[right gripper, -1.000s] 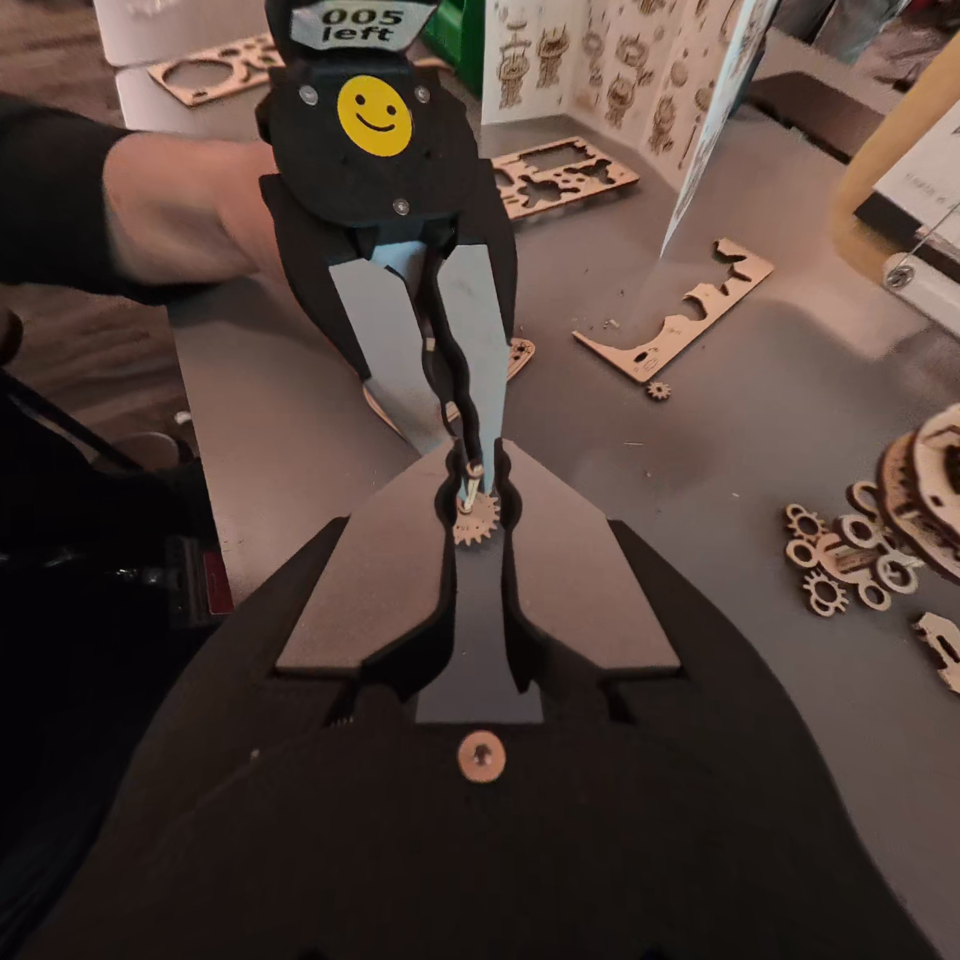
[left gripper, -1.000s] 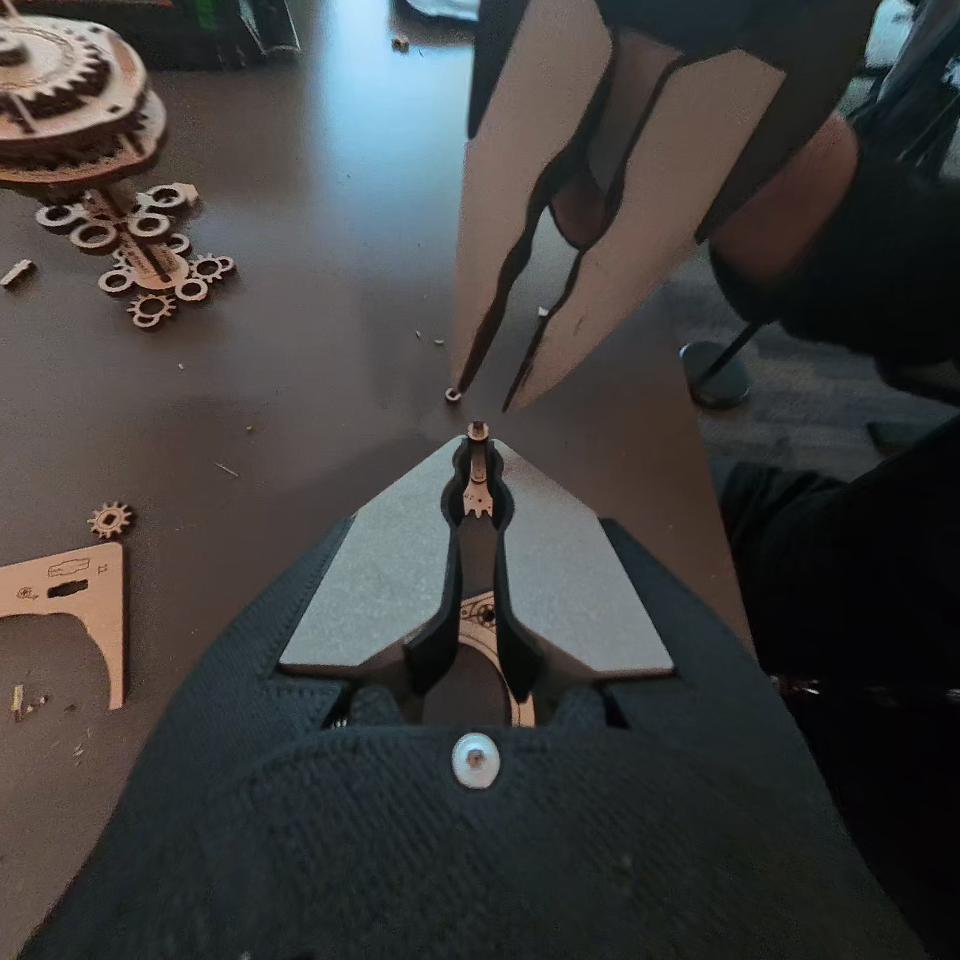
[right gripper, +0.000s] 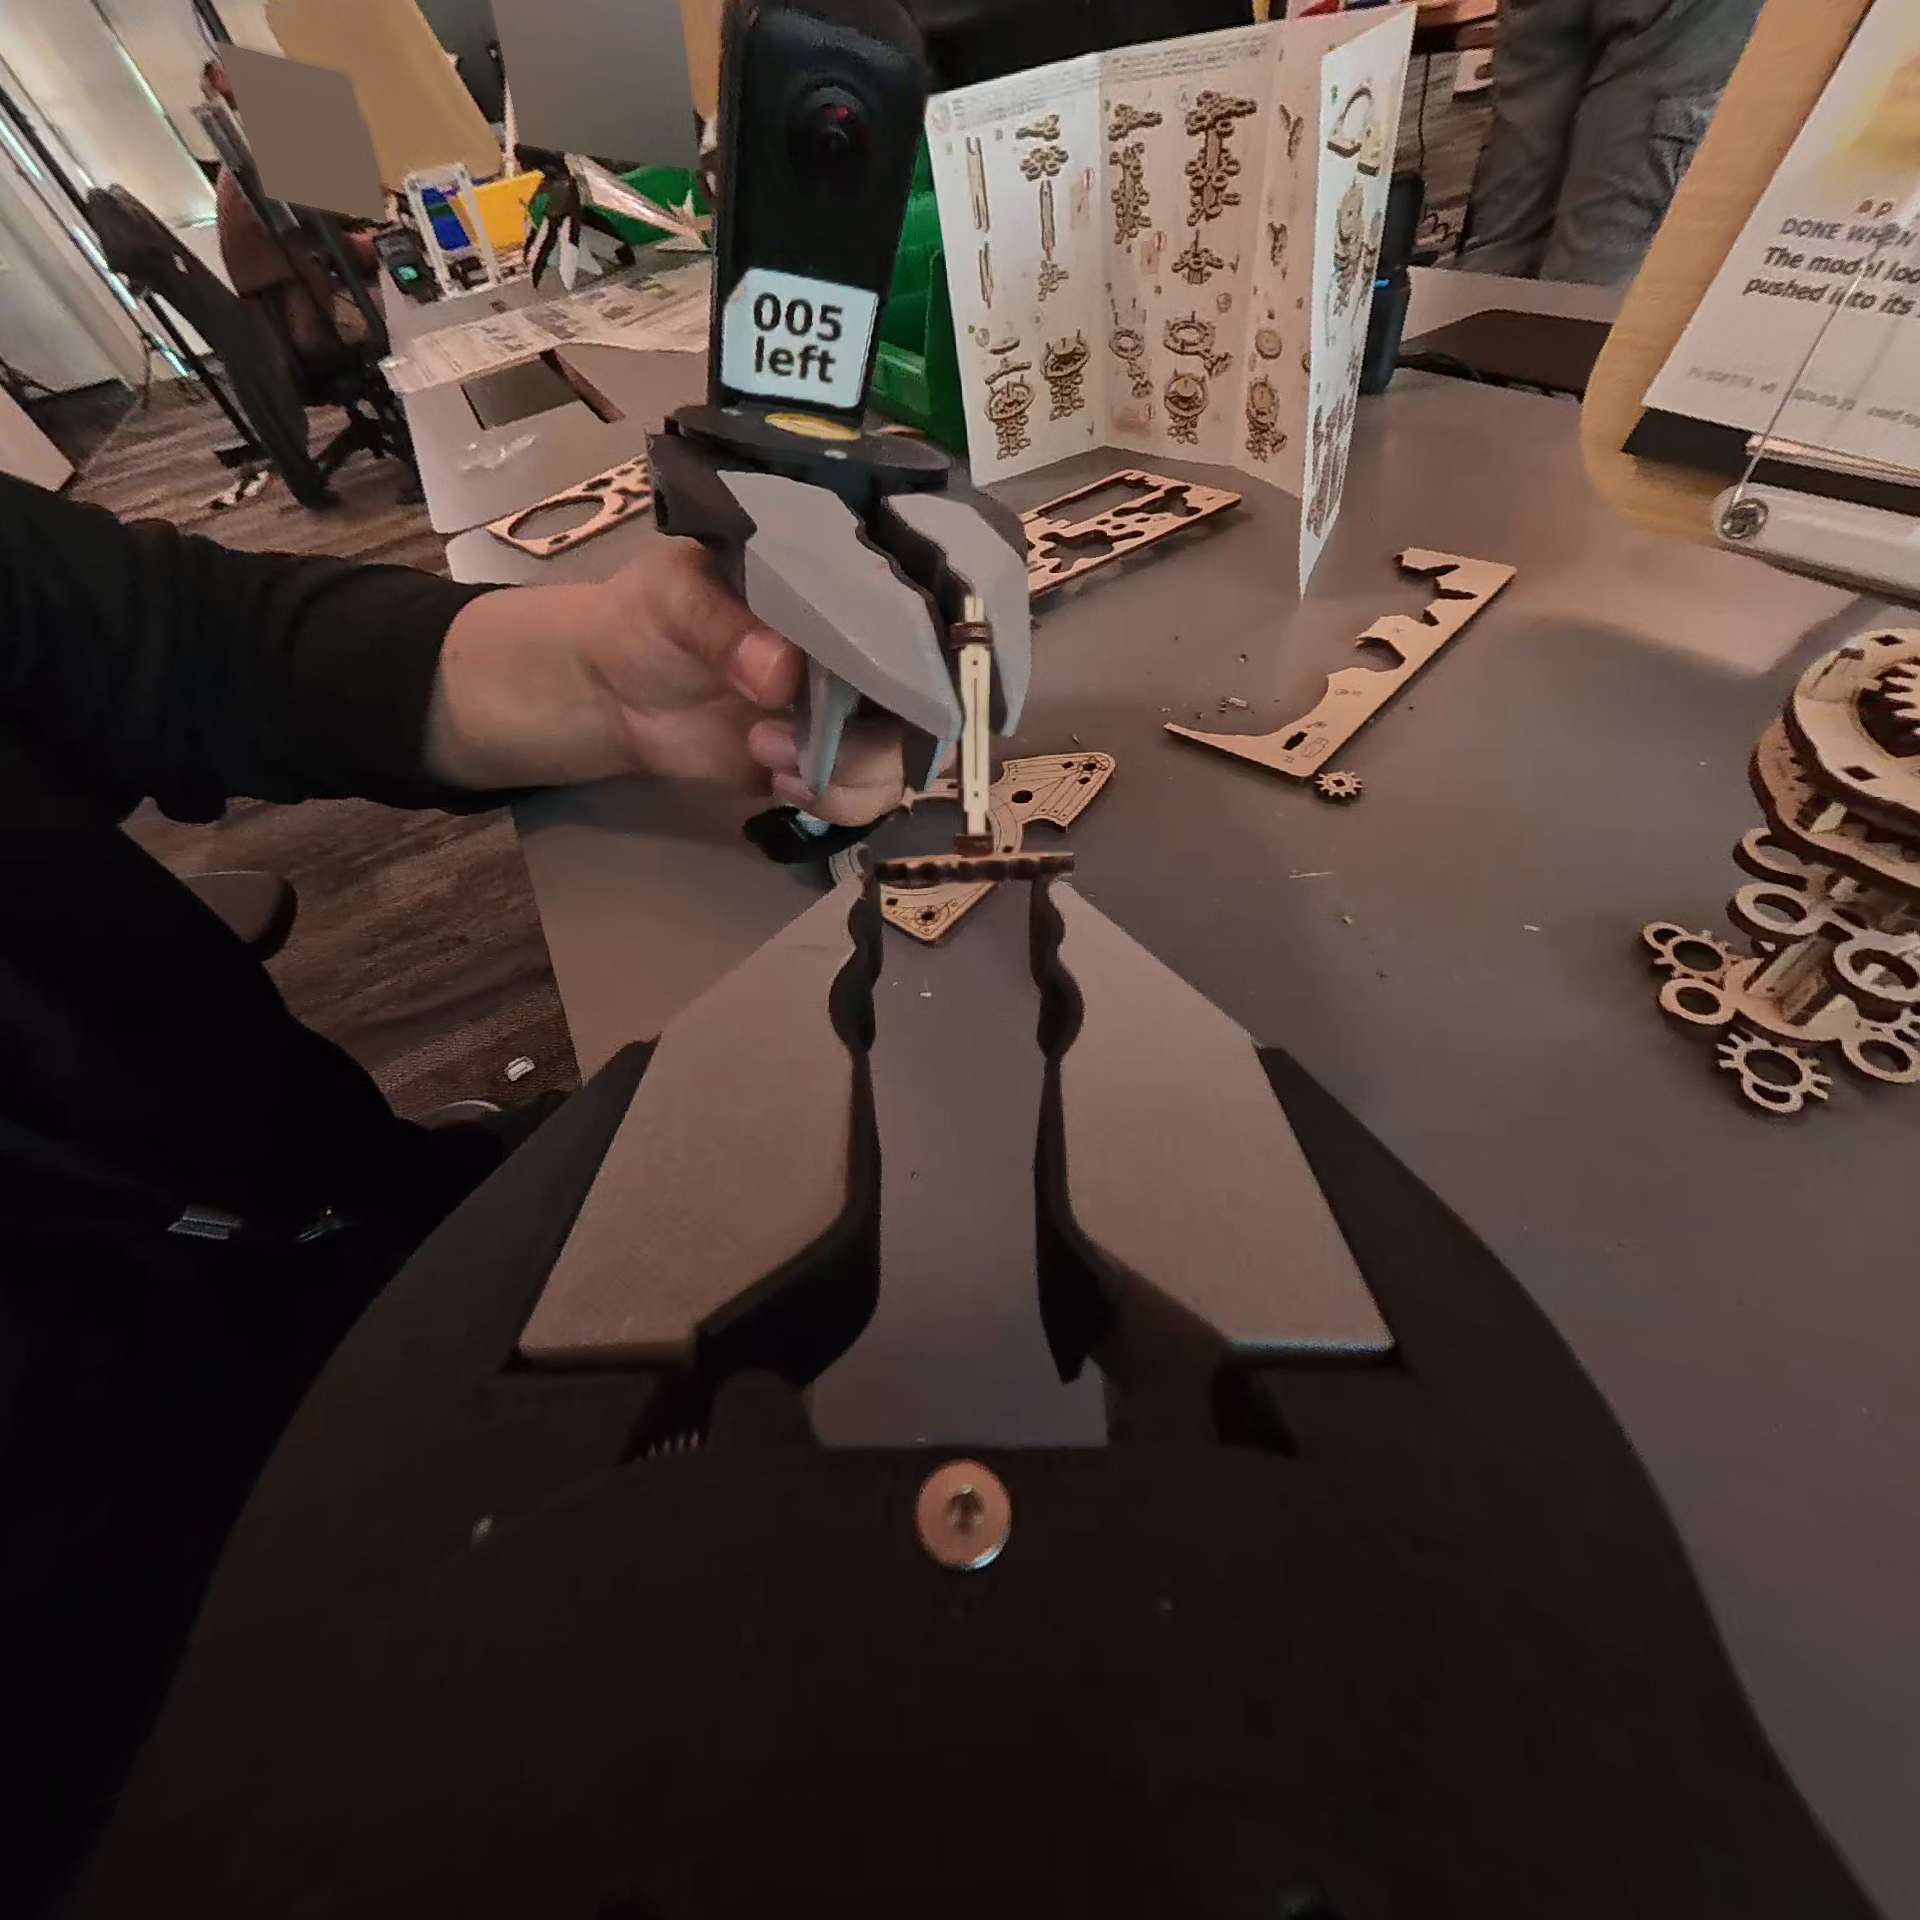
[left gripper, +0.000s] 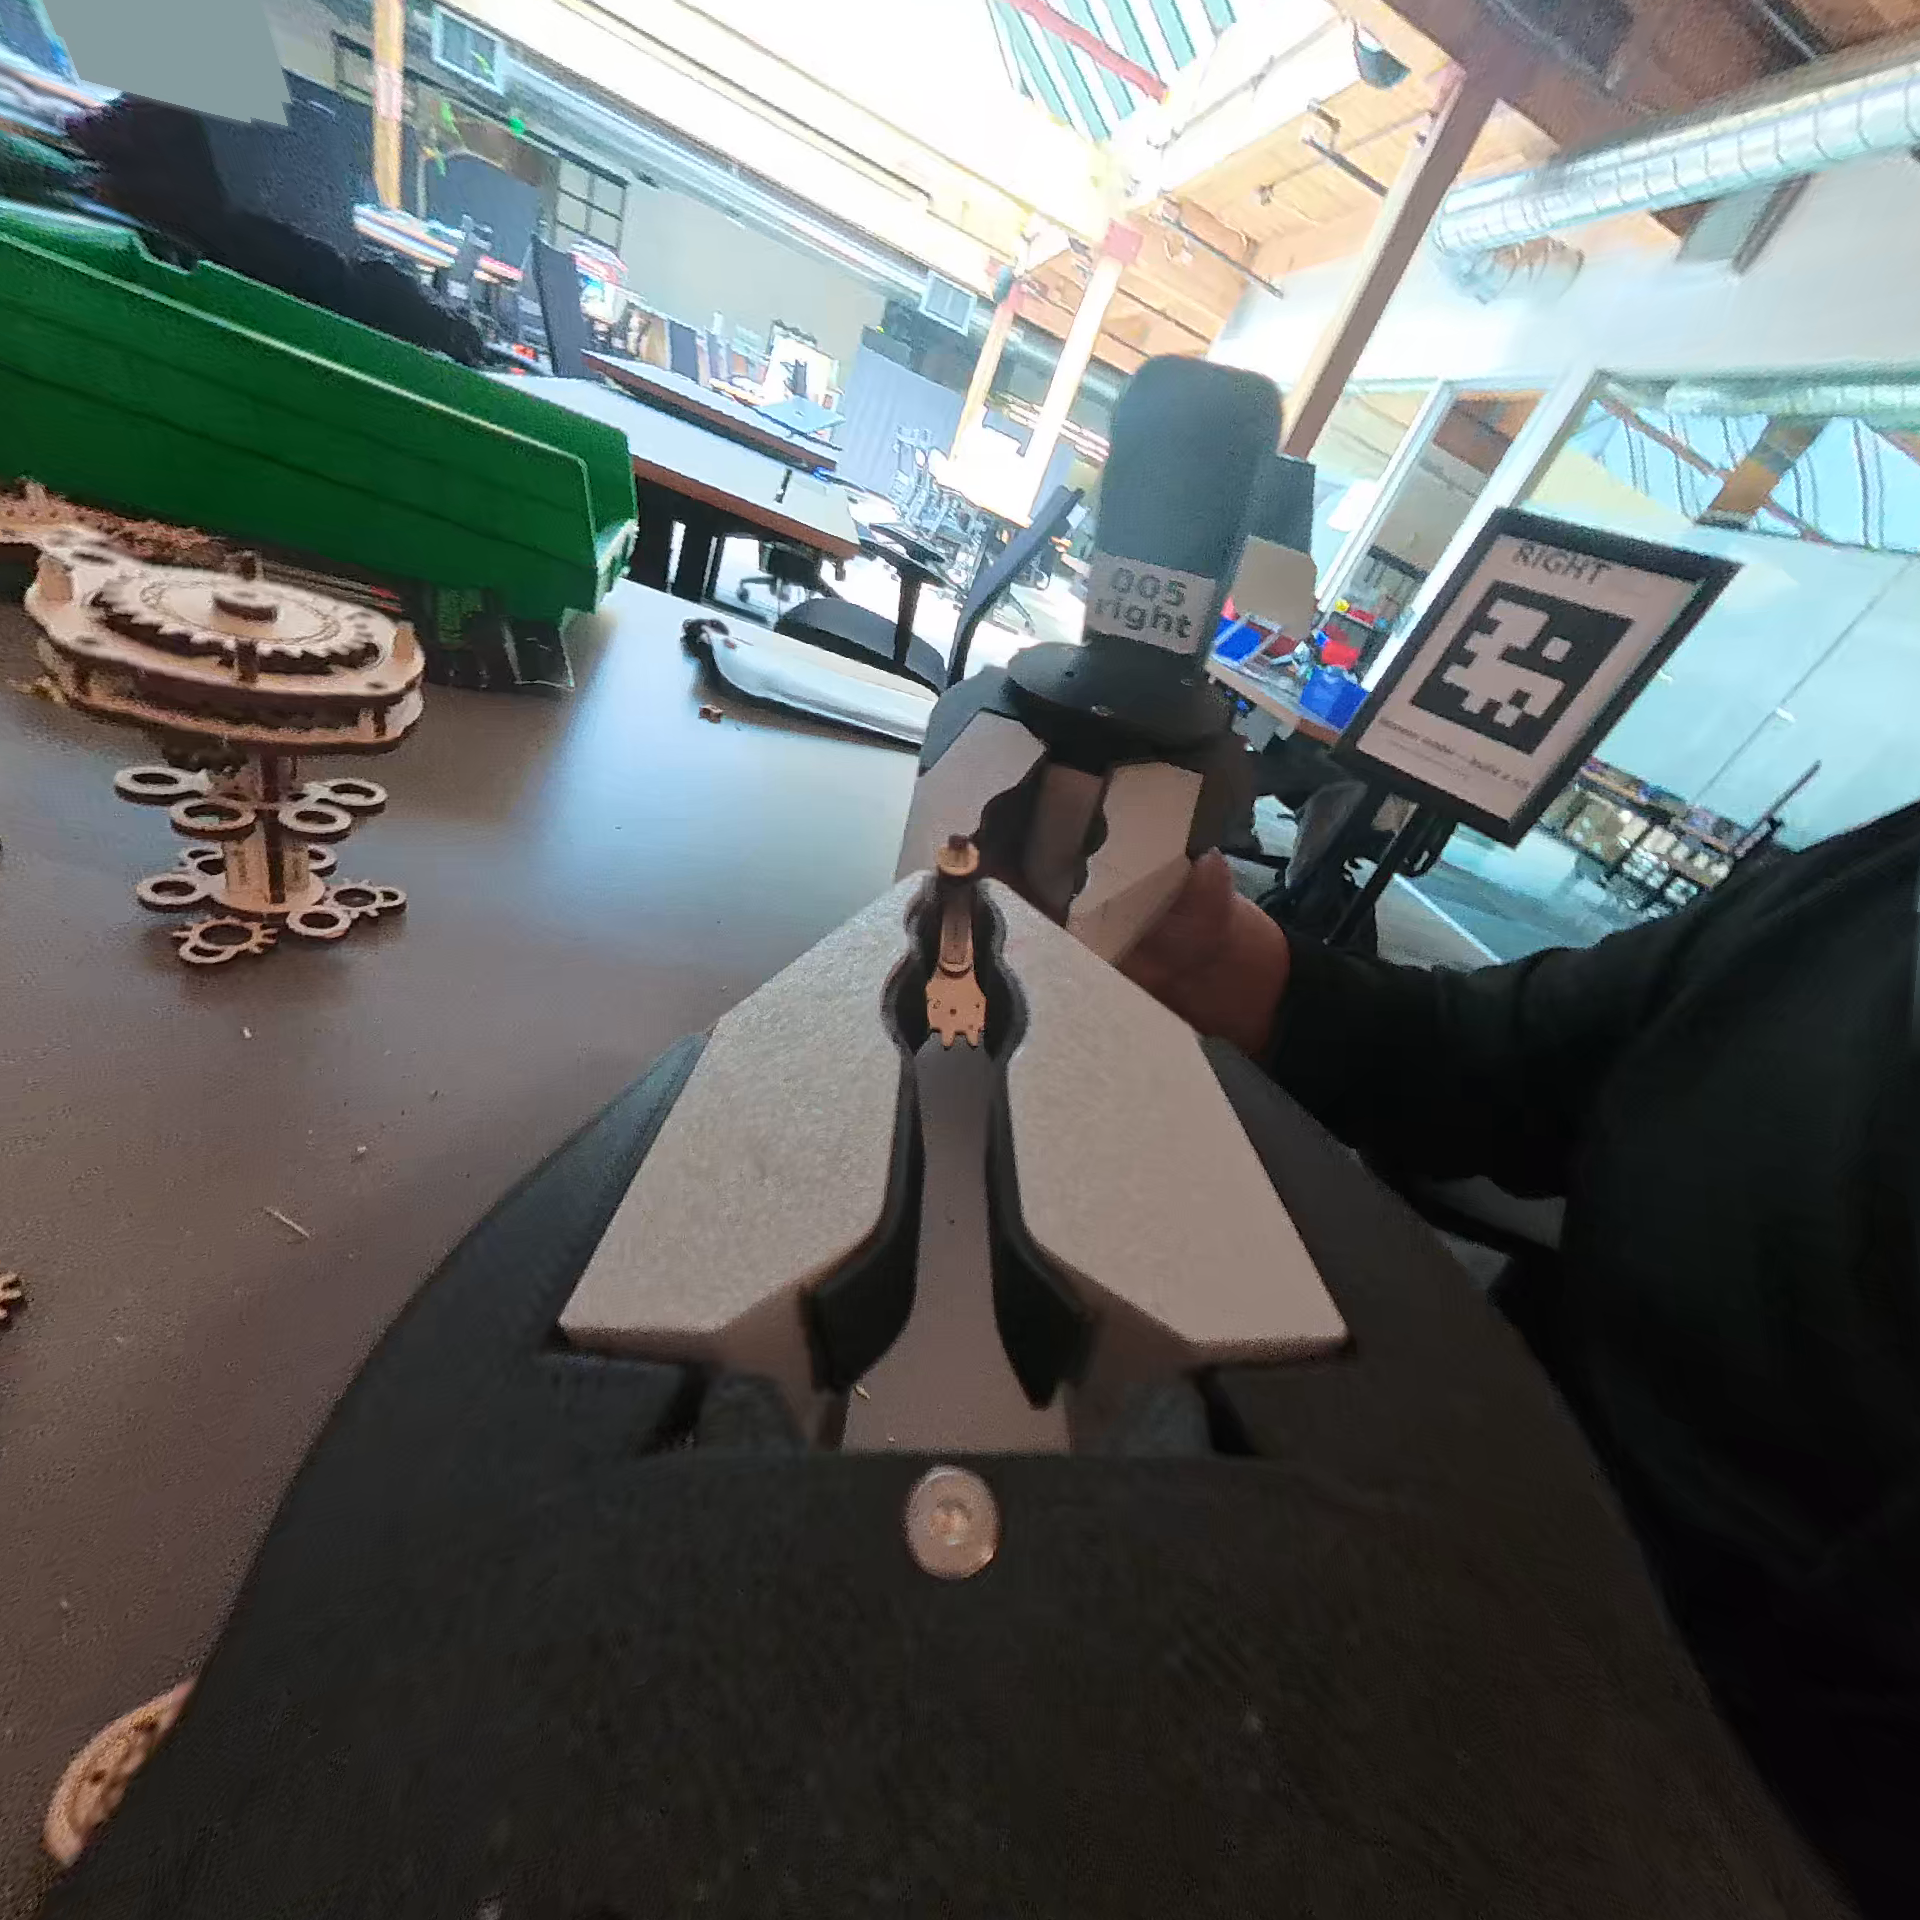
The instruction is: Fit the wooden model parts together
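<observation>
A: What is the left gripper doing?

B: Its jaws are clenched on a thin wooden pin. In the right wrist view the same gripper is held upright by a hand, tips pointing down, with the pin hanging straight below them.

A: And the right gripper?

B: Its jaws sit fairly wide but grasp a small wooden gear flat across the tips. The lower end of the pin meets the middle of that gear from above. Whether it is already seated in the hole, the pictures do not show.

A: Can the other view confirm the gear?

B: No. There the right gripper stands just beyond the left one's tips, held by a hand, and the gear is hidden.

A: Where is the rest of the model?

B: A partly built wooden model with stacked gears and a ringed foot stands on the grey surface at the right. Near the middle lies a flat cut-out piece under the pin, and farther right an emptied strip of wood sheet with a loose little gear beside it. At the far side a folded instruction sheet stands upright, with more emptied sheets lying in front of it.
</observation>
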Motion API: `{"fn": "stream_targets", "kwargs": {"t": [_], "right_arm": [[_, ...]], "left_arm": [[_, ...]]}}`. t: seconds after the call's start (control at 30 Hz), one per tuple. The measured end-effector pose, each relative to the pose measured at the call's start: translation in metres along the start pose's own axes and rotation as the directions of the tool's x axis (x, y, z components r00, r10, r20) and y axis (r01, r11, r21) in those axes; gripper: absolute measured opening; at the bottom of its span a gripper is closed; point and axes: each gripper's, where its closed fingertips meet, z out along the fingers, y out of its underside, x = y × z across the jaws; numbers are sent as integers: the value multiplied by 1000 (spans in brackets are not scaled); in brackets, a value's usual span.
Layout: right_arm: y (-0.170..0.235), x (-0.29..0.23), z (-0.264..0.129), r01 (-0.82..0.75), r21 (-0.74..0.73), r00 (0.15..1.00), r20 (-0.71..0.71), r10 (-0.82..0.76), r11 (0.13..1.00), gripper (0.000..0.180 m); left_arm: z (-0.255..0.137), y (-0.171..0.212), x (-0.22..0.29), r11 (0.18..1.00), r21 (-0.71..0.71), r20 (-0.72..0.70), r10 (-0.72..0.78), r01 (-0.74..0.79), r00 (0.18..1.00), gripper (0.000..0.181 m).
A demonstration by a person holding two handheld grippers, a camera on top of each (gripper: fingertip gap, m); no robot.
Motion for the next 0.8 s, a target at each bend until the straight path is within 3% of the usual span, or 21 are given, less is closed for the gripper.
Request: {"fn": "stream_targets", "kwargs": {"t": [0.13,0.47,0.53,0.67,0.73,0.8], "right_arm": [[6,3,3,-10,-35,1000,-11,10,999,24],[-3,7,7,-77,73,995,65,73,994,22],[-13,-2,2,-83,151,990,129,63,985,0],[-19,2,1,-106,197,989,125,83,975,0],[-20,7,-1,-150,212,984,131,124,966,32],[-25,9,-8,-202,253,971,179,160,946,38]], "left_arm": [[1,5,-5,998,1,40,-62,62,997,3],[-3,-1,-11,991,67,47,-117,114,992,3],[-4,-9,-13,986,124,42,-121,115,992,3],[-6,-15,-13,967,166,-43,-188,193,981,2],[-8,-21,-9,967,197,-56,-156,164,986,3],[-9,-26,-6,967,224,-55,-110,120,992,3]]}}
